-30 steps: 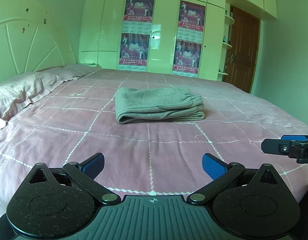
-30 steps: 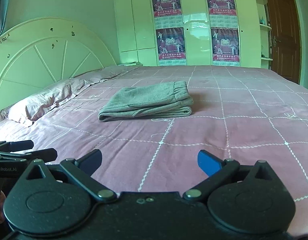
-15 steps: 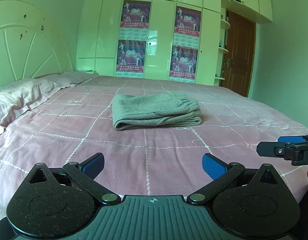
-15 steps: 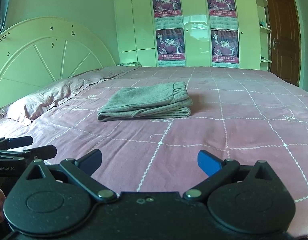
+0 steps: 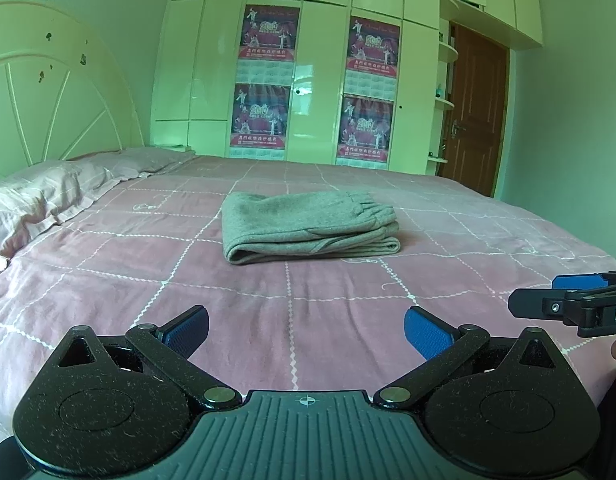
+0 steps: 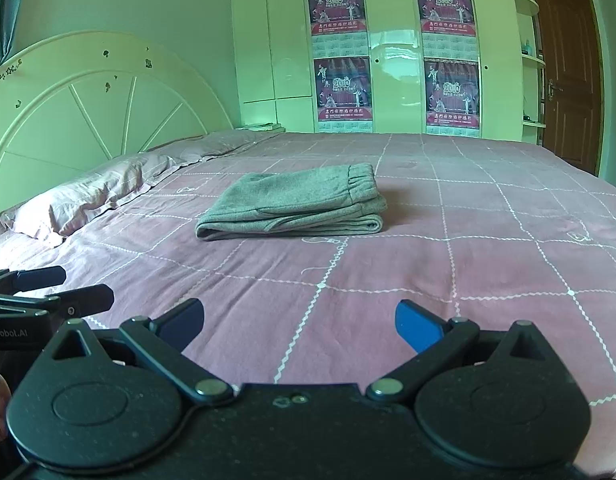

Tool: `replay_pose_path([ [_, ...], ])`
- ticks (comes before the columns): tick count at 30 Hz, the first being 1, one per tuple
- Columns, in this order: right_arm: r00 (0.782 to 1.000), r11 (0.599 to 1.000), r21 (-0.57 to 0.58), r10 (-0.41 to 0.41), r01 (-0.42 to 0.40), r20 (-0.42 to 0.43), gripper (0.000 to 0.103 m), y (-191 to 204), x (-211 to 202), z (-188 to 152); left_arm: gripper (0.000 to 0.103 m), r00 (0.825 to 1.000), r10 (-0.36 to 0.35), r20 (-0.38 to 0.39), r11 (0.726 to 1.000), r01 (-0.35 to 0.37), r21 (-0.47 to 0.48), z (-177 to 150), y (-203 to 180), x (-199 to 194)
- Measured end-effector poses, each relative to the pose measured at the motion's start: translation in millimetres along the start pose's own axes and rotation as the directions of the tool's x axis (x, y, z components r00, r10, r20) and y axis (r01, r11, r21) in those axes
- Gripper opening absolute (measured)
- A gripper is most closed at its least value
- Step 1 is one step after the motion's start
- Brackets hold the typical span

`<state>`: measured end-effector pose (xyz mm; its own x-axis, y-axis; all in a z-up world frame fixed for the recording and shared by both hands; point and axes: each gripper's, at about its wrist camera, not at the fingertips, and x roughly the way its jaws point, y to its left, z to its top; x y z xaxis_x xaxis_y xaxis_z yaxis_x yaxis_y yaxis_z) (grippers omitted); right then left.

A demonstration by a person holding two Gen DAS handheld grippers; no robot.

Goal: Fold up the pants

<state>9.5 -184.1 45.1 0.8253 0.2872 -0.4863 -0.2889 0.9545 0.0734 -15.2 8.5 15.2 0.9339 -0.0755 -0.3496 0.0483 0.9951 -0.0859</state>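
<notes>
Left wrist view, nearest first: the left hand-held gripper (image 5: 306, 330) is held low and level over the near part of the bed (image 5: 108, 280), its two blue-padded fingers (image 5: 425, 332) spread wide with nothing between them. Off to its right the right hand-held gripper (image 5: 563, 298) pokes in from the frame edge, side-on, at about the same height; a bit of the person's hand shows just under it. From the right wrist camera, that gripper (image 6: 298, 324) is likewise spread wide and empty, hovering above the pink checked bedcover (image 6: 467, 264), with the left one showing at its lower left edge. Both point across the bed toward the wardrobe.

Well beyond both sets of fingers, near the middle of the bed, lies one pair of grey pants (image 5: 309, 226), folded into a compact flat stack of several layers and touched by neither gripper. The stack's long axis runs left to right across the view; the gathered elastic waistband (image 5: 371, 206) sits at its right end and the rounded fold at its left.

Farther left are two pink pillows (image 5: 40, 200) against one pale arched headboard (image 5: 48, 92). At the far wall stands a cream wardrobe (image 5: 319, 80) carrying four red posters (image 5: 268, 32), two over two, and one brown door (image 5: 473, 108) stands to the right.
</notes>
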Motion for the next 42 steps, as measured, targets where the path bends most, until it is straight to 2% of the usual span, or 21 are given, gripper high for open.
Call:
replay_pose_path([
  [42,1.0,1.0,-0.004,0.011,-0.011,-0.011,0.097,-4.6,-0.5,-1.5,0.103,1.0,-0.006,0.006,1.0,0.006,0.007,-0.1,-2.2,0.4],
])
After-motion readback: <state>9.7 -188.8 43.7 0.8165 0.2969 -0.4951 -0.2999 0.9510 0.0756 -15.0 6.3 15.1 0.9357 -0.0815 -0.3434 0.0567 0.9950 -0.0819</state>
